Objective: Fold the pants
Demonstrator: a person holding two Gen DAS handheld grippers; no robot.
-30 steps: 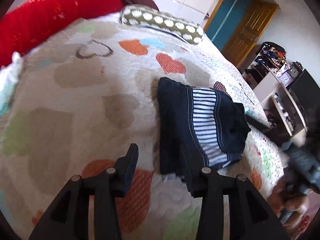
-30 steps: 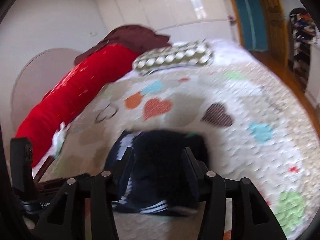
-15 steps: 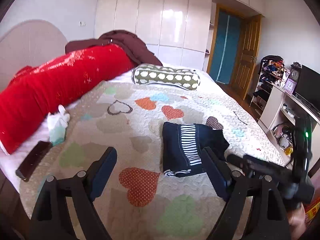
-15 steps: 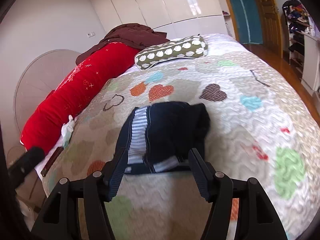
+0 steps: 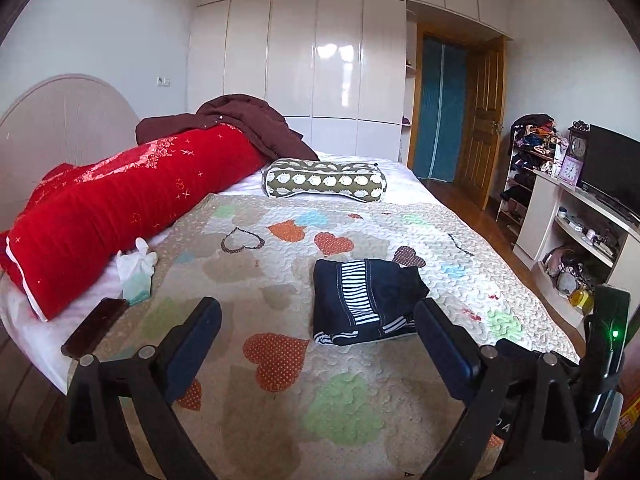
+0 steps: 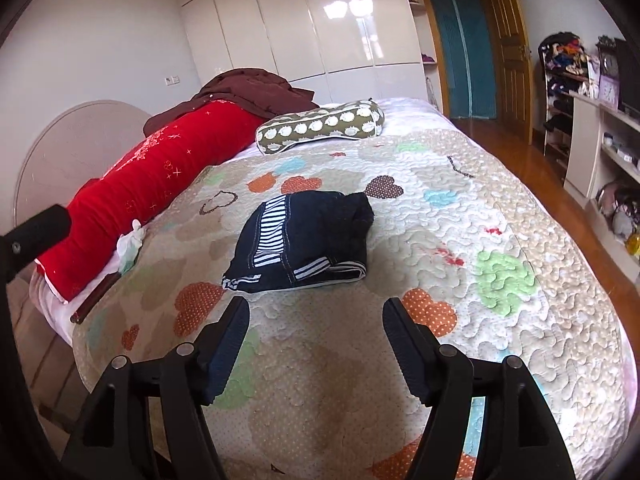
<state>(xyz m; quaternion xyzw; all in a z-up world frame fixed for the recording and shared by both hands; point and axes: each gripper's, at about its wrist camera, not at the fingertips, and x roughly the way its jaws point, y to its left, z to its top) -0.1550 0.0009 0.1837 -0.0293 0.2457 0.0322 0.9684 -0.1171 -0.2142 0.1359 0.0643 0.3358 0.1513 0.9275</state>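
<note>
2 grippers hover over the bed [image 6: 520, 216], its heart-patterned quilt bare around a compact dark bundle: the pants [image 6: 308, 236], folded, lying mid-quilt. Left gripper [image 5: 316, 344] and right gripper [image 6: 316, 340] both have jaws spread wide, holding nothing, apart from the cloth. Risk, I'd judge: the loose striped cuff at the bundle's near edge could slip open if either tool brushes it.
</note>
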